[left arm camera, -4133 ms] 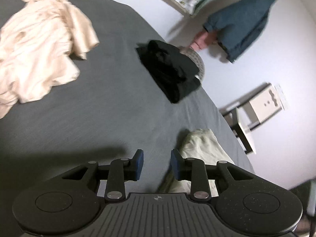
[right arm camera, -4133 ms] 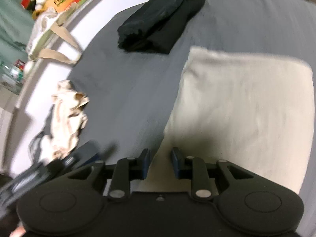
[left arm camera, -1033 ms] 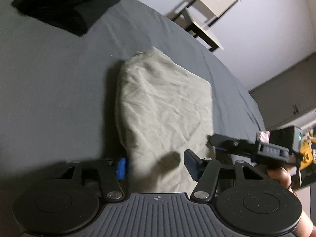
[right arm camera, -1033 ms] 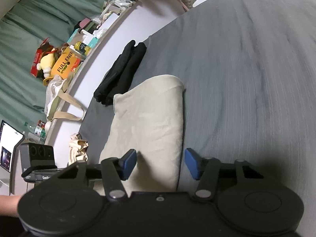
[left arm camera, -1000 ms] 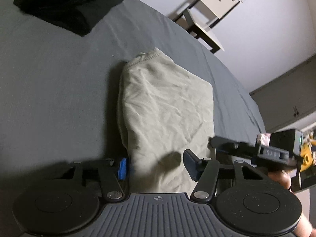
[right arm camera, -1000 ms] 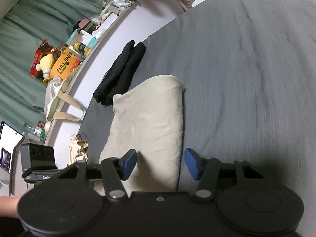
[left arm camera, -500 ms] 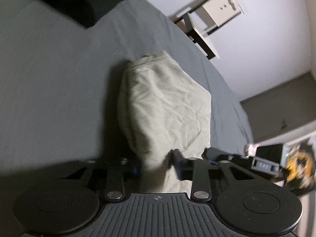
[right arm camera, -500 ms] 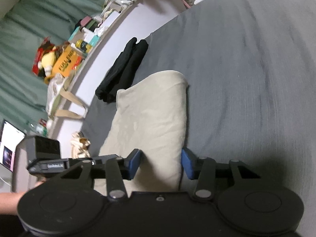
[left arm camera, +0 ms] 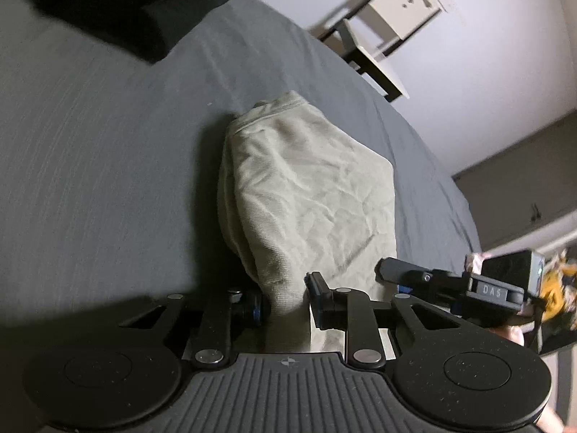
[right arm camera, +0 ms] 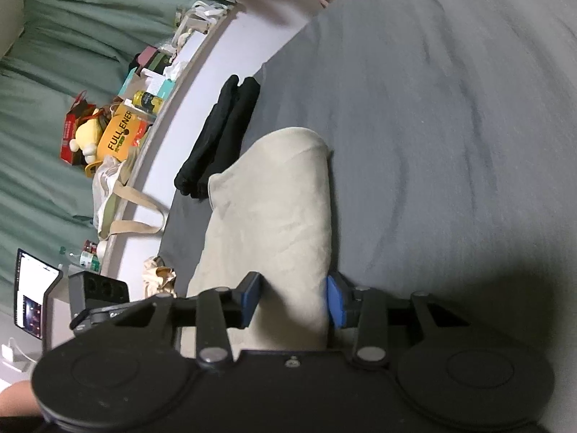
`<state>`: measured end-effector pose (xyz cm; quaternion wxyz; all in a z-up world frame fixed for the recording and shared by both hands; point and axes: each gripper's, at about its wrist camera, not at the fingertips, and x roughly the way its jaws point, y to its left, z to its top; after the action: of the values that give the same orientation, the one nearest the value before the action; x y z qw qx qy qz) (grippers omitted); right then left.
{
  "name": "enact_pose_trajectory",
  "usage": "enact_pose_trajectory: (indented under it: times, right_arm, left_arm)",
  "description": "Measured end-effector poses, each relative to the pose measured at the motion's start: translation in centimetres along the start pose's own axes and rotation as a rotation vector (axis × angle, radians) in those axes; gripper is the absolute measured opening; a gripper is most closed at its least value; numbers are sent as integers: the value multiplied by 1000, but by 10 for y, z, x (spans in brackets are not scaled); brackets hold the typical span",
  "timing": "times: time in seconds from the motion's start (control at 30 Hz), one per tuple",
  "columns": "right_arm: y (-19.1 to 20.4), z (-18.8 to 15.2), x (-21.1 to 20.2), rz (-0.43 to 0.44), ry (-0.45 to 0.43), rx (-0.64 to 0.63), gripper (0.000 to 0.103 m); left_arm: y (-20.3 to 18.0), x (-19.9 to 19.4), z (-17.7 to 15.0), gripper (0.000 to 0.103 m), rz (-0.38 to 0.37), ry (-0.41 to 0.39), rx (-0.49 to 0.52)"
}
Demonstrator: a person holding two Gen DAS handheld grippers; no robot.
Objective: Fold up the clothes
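At the bottom of the left wrist view, our left gripper (left arm camera: 285,299) has its jaws clamped on the near edge of the beige folded garment (left arm camera: 306,195); the left pad is half hidden by cloth. In the right wrist view, our right gripper (right arm camera: 293,301) pinches the same garment (right arm camera: 274,213). It lies mid-frame on the grey bed (left arm camera: 90,144). Farther off, upper left, a black folded garment (left arm camera: 144,7) is cut off by the frame edge.
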<state>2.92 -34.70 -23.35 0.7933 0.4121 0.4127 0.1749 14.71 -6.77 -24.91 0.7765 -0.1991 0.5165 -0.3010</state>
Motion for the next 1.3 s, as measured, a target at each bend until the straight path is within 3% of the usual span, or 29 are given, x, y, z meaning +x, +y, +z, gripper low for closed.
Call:
enact_pose_trajectory:
  times: [0.07,0.23,0.5,0.63,0.87,0.97,1.13,1.3]
  right_arm:
    - [3,0,0,-10,-7,-19,39]
    - [15,-3,-5,-27,-30,-91,18]
    - [47,0,-14,2,-78,-171,15]
    - [79,16,-7,9,-99,-240,15]
    - [138,54,37,48,-121,-221,15]
    - [165,65,57,59,-121,-230,15]
    - [205,93,78,67,-146,-243,14]
    - [213,121,111,67,-159,-178,14]
  left_arm:
    - [-1,-4,0,17,-1,-7,13]
    - [-16,-20,8,15,17,-47,106]
    - [-32,-67,40,15,83,-148,175]
    - [-26,-97,73,15,147,-199,158]
    - [-17,-148,133,15,289,-246,169]
    - [-28,-167,167,15,376,-232,229]
    - [-43,-162,231,15,546,-179,406]
    - [-20,-133,269,15,552,-185,415]
